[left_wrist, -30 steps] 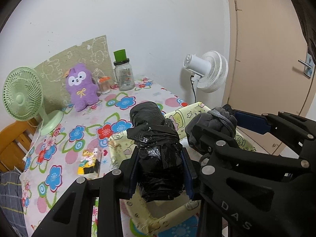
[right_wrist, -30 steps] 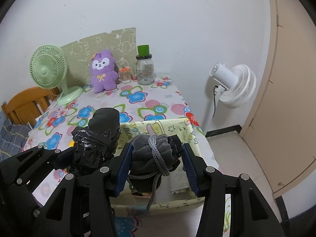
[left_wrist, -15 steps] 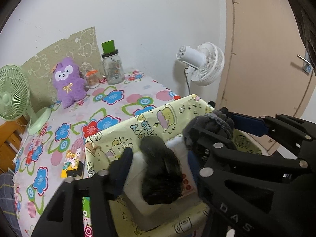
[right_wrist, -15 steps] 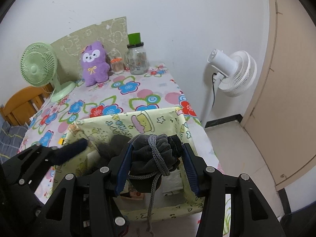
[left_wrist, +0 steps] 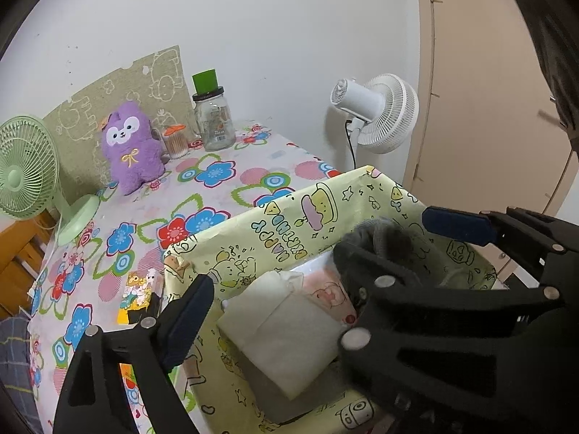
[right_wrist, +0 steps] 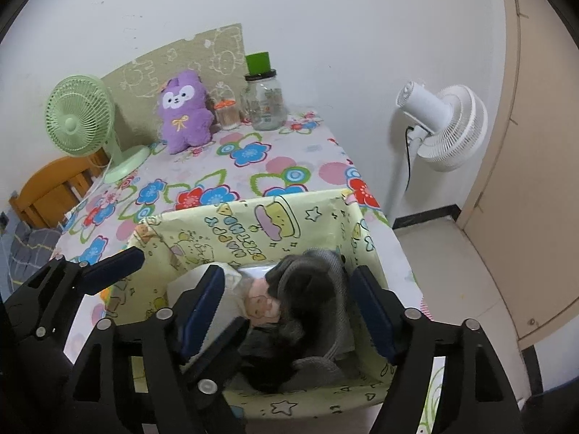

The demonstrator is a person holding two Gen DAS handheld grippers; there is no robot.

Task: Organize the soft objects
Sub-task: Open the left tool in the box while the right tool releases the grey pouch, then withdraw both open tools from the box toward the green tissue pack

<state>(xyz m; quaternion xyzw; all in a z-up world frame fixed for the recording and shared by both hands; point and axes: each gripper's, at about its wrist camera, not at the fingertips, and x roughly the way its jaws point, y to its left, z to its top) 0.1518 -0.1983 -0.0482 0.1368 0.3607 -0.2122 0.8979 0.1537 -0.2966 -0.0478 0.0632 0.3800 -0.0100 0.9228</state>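
From the left wrist view, the left gripper hung over the yellow cartoon-print box with its jaws spread wide and nothing between them, one blue-padded finger reaching past the box's left wall, the other largely hidden behind the right gripper's black frame. Inside lay a folded white cloth flat on the bottom, and a gray soft bundle showed against the far right wall, apparently stowed there to fill the free side. The purple plush sat well apart at the back of the flowered table, beside a glass jar and a green fan. From the right wrist view, the right gripper also stood parted, its pads clear of the gray soft bundle, which rested in the box with a dark soft item lower down beside it. Both tools looked to have let go, so the plush seemed the likely remaining piece.
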